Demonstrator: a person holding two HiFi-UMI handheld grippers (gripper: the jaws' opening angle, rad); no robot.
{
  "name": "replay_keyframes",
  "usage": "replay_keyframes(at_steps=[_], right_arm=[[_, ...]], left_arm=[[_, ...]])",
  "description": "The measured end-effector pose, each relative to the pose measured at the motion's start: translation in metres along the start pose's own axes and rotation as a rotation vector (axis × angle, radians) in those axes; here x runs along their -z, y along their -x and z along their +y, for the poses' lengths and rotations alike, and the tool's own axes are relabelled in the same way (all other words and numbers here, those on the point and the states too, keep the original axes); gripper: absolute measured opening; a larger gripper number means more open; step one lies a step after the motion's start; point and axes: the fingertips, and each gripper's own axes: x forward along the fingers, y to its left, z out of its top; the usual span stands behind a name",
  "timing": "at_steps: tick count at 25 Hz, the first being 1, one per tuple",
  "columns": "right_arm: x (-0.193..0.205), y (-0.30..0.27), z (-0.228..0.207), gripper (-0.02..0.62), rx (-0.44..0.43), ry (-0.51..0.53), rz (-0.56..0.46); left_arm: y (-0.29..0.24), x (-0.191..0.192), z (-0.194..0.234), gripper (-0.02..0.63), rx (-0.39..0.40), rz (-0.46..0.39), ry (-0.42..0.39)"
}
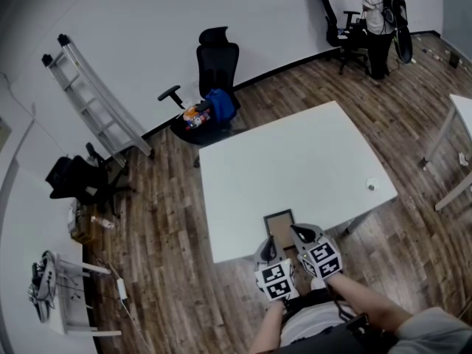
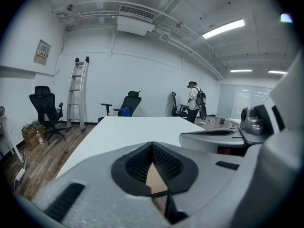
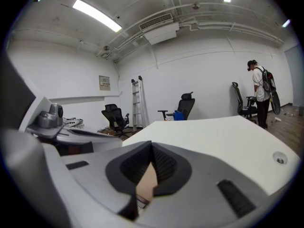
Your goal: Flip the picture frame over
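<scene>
Item 1, picture frame (image 1: pixel 279 226): we record it lying flat at the near edge of the white table (image 1: pixel 295 146). It has a dark border and a brown panel facing up. In both gripper views we see only a sliver of this brown surface, low behind the jaws (image 2: pixel 156 177) (image 3: pixel 146 182).

Item 2, left gripper (image 1: pixel 268 249): it is held at the near left corner of the frame. Its own view shows the jaws pressed together at the tips (image 2: pixel 152 148), with nothing pinched. We cannot tell whether it touches the frame.

Item 3, right gripper (image 1: pixel 298 233): it is held over the near right side of the frame, just beside the left one. Its jaws are likewise pressed together (image 3: pixel 152 148) and grip nothing. Contact with the frame cannot be judged.

Item 4, tabletop: a small round object (image 1: pixel 371 185) sits near the right edge, well apart from the frame.

Item 5, surroundings on the wood floor:
- A black office chair (image 1: pixel 217 54) stands beyond the table's far left corner, with a blue bag (image 1: pixel 220 105) on its seat.
- A folding ladder (image 1: pixel 96 102) leans on the far wall to the left.
- A second black chair (image 1: pixel 77 179) stands further left.
- A person (image 1: pixel 377 13) stands at the far right beside a third chair (image 1: pixel 335 17).
</scene>
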Motion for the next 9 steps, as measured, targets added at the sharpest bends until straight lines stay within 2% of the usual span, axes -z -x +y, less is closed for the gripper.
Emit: replay_keyframes(at_steps=[9], right_arm=[[0.0065,0.0015,-0.0002,0.003,-0.001,0.001,0.017]], left_arm=[[0.0006,0.0034,-0.0025,0.003,0.002,0.006,-0.002]])
